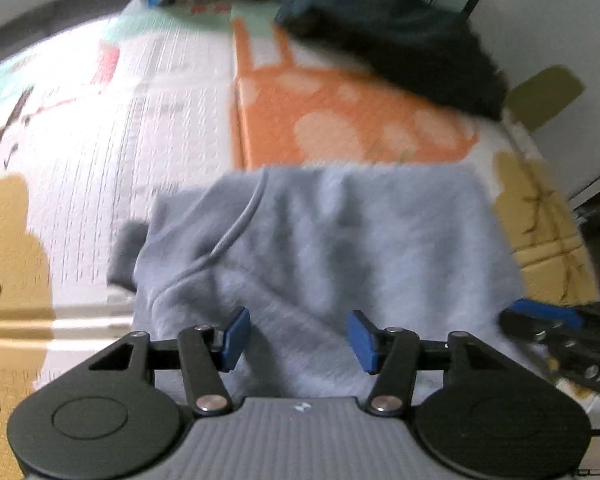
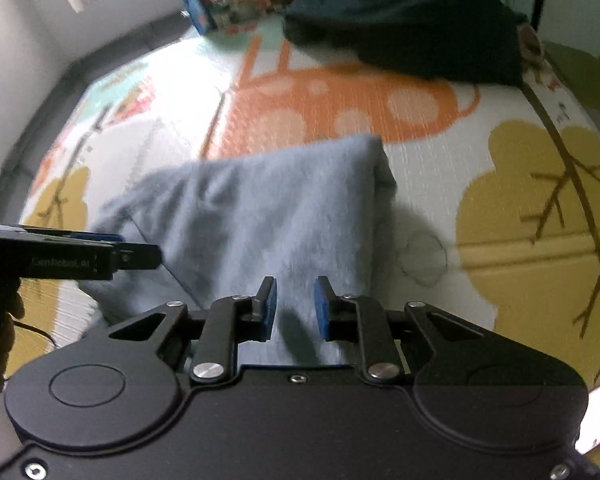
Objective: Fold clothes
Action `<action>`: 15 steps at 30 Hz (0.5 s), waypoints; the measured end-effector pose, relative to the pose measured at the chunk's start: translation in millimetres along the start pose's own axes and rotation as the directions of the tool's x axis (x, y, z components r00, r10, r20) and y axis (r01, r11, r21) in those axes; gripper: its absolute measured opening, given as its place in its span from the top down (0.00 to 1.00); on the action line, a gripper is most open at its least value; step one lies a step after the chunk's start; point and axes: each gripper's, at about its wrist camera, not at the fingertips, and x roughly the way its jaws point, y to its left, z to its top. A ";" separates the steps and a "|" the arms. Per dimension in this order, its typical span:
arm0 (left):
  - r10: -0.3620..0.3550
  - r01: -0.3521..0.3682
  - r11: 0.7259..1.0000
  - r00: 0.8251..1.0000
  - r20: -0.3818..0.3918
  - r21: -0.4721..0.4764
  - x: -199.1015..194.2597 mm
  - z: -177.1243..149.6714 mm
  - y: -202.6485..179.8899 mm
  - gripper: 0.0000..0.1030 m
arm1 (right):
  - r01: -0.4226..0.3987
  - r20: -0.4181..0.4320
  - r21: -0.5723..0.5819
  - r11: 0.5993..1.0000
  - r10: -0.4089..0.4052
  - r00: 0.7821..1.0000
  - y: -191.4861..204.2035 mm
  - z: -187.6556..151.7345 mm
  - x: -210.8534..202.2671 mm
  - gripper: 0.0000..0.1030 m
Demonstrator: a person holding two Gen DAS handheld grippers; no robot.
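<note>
A light grey-blue garment [image 1: 332, 236] lies partly folded on the patterned play mat [image 1: 148, 120], a drawstring running across its left part. It also shows in the right wrist view [image 2: 260, 216]. My left gripper [image 1: 298, 338] is open and empty just above the garment's near edge; it also shows at the left of the right wrist view [image 2: 116, 256]. My right gripper [image 2: 296, 308] is open with a narrower gap, empty, over the garment's near right part. Its fingers [image 1: 540, 320] show at the right edge of the left wrist view.
A dark crumpled garment [image 1: 396, 36] lies at the far end of the mat, also in the right wrist view [image 2: 412, 20]. Boxes and small items [image 2: 220, 4] line the far wall. The mat [image 2: 500, 184] has orange and yellow prints.
</note>
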 end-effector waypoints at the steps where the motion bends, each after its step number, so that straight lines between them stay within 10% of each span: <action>1: 0.008 -0.008 1.000 1.000 -0.004 0.000 3.4 -3.7 3.7 0.49 | 0.010 -0.007 0.006 1.000 -0.010 1.000 -1.2 -3.8 2.6 0.82; 15: 0.042 -0.042 0.999 0.999 -0.032 -0.018 13.5 -34.3 46.5 0.49 | 0.090 -0.094 0.079 0.993 -0.083 0.992 -34.8 -45.6 45.2 0.83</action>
